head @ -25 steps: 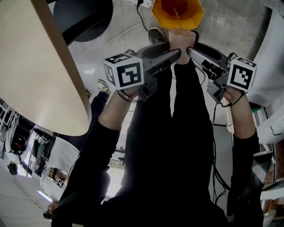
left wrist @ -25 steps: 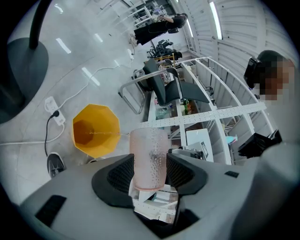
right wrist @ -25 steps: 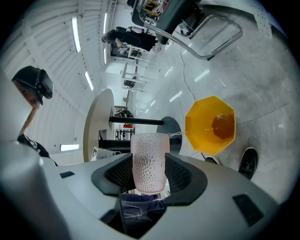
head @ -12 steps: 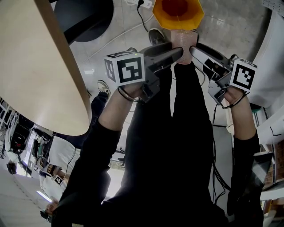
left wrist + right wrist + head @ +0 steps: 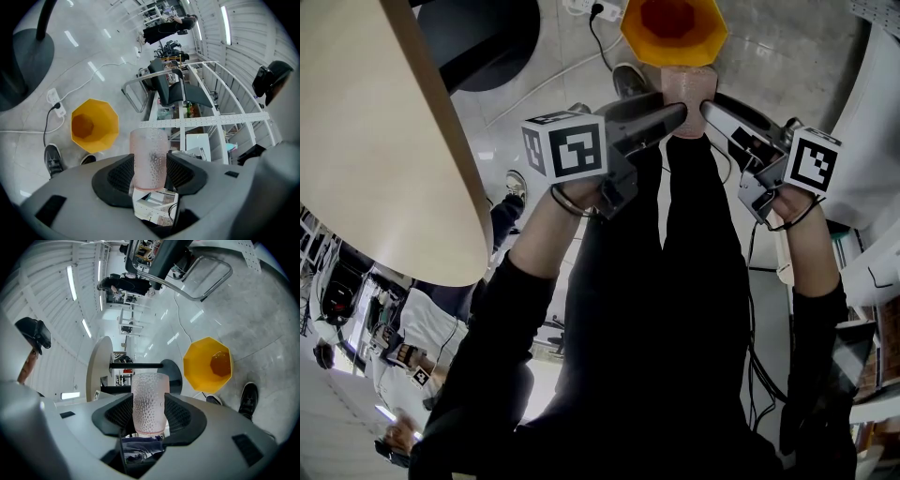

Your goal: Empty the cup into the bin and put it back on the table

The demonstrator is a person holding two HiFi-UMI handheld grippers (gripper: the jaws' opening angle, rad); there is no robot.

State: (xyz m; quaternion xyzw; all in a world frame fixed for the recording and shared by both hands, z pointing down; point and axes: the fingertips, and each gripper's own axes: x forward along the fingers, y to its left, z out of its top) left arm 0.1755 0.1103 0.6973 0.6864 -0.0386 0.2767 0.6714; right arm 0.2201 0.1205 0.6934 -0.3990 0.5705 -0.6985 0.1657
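A pink, dimpled, see-through cup (image 5: 689, 86) hangs just in front of the yellow bin (image 5: 712, 33), which stands on the floor with orange liquid at its bottom. My left gripper (image 5: 675, 111) comes in from the left and my right gripper (image 5: 708, 108) from the right, and both are shut on the cup. In the left gripper view the cup (image 5: 149, 159) sits tight between the black pads, with the bin (image 5: 105, 126) beyond it on the left. The right gripper view has the cup (image 5: 149, 401) pressed between its pads too, and the bin (image 5: 194, 362) on the right. The cup looks empty.
A round beige table top (image 5: 384, 141) fills the left of the head view, with its dark base (image 5: 478, 37) behind. Cables and a power strip (image 5: 55, 107) lie on the grey floor near the bin. A shoe (image 5: 628, 77) stands beside it.
A thin orange stream ran from the cup into the bin one second ago; it has stopped. The left gripper's marker cube has rolled slightly. Both hands stay in place.
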